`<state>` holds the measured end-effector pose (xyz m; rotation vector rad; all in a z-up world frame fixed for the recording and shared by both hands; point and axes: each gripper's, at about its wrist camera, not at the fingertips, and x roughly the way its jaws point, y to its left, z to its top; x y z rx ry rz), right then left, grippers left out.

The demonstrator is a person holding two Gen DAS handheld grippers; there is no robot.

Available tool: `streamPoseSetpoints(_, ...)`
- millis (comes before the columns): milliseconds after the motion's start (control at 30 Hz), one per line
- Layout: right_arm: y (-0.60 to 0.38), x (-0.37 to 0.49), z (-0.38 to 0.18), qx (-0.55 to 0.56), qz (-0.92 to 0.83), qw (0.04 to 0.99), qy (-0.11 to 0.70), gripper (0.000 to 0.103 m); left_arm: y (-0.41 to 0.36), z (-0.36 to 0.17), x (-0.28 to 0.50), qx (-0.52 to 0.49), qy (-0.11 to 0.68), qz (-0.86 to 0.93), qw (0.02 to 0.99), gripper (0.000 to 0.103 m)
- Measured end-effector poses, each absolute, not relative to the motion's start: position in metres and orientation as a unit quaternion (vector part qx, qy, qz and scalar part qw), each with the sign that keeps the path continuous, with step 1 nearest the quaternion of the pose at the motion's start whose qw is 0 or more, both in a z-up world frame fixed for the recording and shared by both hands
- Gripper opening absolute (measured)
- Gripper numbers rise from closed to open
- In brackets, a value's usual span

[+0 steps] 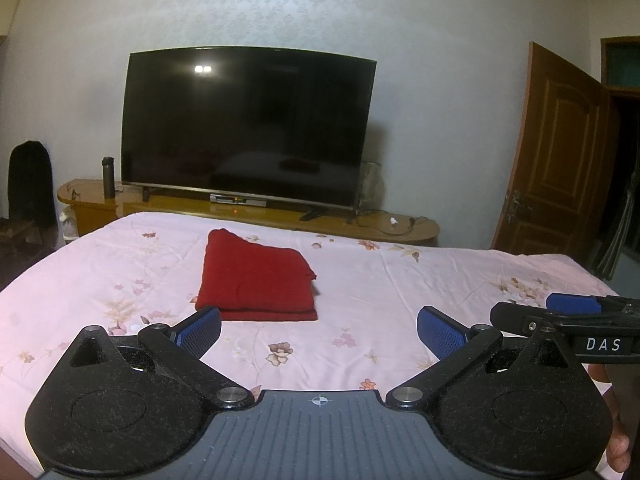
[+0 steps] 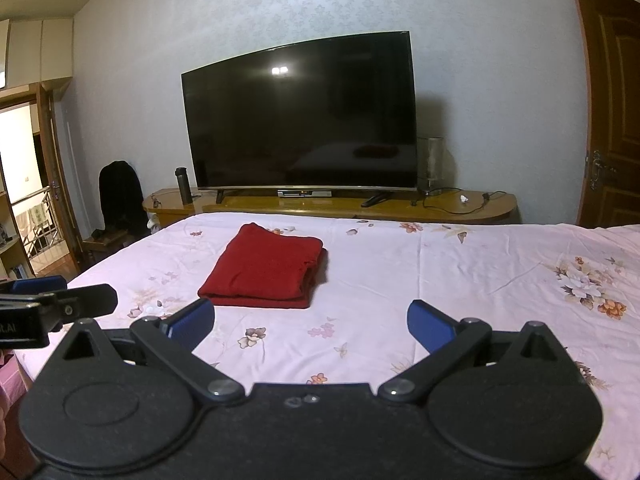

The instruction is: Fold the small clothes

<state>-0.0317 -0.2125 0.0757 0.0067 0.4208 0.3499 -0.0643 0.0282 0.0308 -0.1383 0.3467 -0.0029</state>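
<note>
Both grippers, left gripper (image 1: 319, 328) and right gripper (image 2: 311, 322), hover over the bed (image 1: 400, 280) with jaws spread wide, holding nothing. Just beyond them lies the cloth (image 1: 256, 280), red, folded into a neat stack. It looks soft, light and floppy; pinching both near corners should lift all layers together.

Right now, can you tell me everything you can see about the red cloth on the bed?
The red cloth is one plain deep red garment, soft and knit-looking, folded into a neat, flat, roughly square stack with layered edges showing at its near side. It lies on the pink flowered bedsheet, in front of the television. Only the sheet touches it; both grippers are open and apart from it.
</note>
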Motion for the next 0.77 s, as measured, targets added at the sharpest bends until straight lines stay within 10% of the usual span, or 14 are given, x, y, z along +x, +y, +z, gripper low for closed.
streamPoseSetpoints(767, -0.2058, -0.0333, 0.0734, 0.004, 0.172, 0.963, 0.210, 0.102, 0.0350, 0.0265, -0.0601, -0.061, 0.174, 0.003, 0.983, 0.103)
